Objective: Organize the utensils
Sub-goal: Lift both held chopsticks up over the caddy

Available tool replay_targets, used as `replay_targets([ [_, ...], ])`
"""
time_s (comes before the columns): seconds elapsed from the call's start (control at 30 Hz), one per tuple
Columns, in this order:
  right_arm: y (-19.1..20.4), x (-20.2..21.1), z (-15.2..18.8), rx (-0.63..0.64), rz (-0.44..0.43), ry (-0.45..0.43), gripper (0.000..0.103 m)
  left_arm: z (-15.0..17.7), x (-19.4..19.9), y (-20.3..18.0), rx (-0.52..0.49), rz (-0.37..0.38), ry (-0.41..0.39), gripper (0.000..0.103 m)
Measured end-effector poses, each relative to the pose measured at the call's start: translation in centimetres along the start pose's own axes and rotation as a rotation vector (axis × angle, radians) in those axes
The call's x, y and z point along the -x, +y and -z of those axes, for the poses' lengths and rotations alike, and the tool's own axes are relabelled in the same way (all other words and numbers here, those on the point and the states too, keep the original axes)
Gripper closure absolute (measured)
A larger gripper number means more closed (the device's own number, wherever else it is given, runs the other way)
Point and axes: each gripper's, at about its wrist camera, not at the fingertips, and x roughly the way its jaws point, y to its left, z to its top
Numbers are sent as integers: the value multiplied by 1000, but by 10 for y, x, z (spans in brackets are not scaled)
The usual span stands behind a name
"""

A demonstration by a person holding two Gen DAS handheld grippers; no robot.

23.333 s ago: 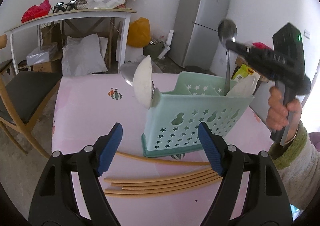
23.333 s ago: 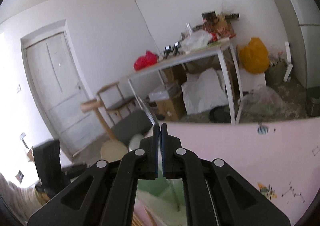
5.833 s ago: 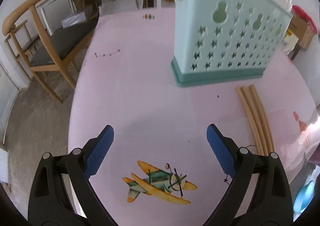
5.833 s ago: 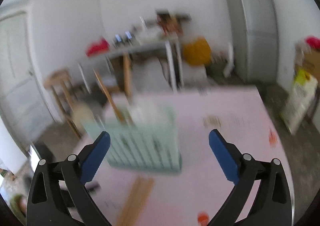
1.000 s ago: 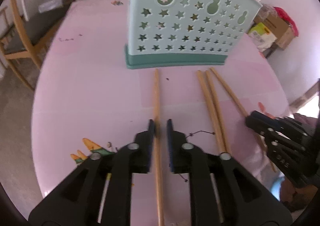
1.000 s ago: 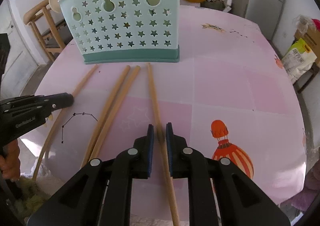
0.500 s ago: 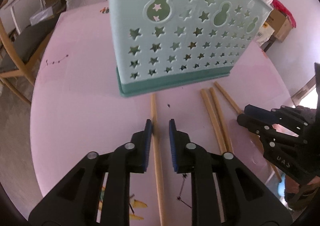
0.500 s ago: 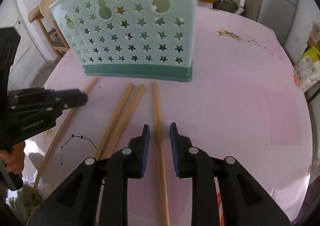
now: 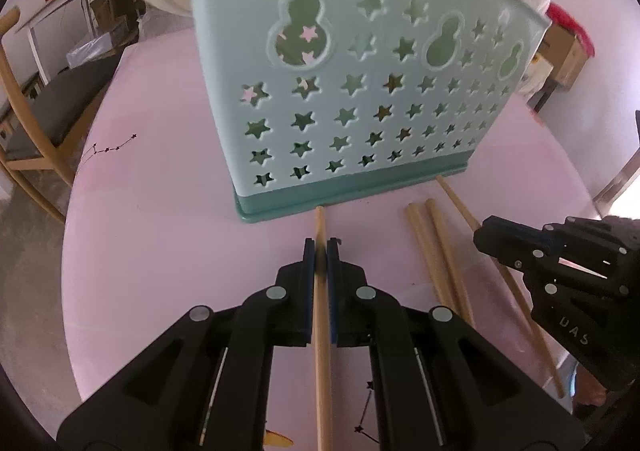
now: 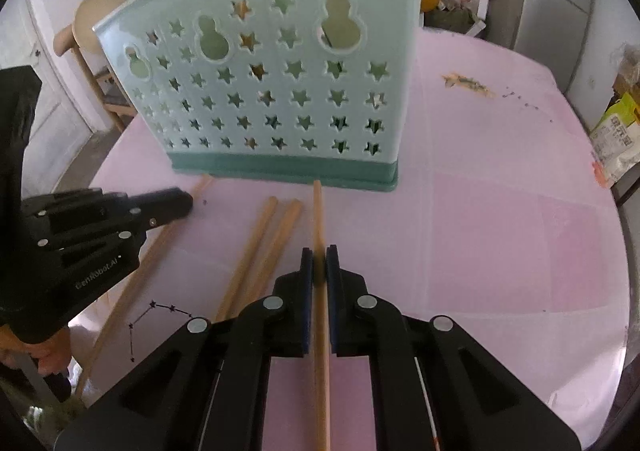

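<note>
On the table: caddy standing at twelve o'clock.
Left gripper: jaws just closing, now clamping leftmost chopstick.
Right gripper: likewise pinching rightmost chopstick, seemingly.
Meaning: both chopsticks are becoming ready for lifting.

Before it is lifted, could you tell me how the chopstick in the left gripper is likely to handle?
The chopstick looks thin, straight wood: probably stiff and light. The left gripper pinches it near one end, so it may droop. Being round, it could roll if released.
</note>
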Motion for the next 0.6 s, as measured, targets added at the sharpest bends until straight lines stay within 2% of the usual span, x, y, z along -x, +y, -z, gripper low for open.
replay_targets([
  [0.27,-7,35,-4,-40,-9,-99,96,2,52,0,-7,50,-150,99],
  [0.4,-10,50,-3,-79,-16,-146,96,8,81,7,45,130,-241,99],
  [0.6,-16,66,-1,-131,-23,-189,96,-7,126,13,74,203,-387,99],
])
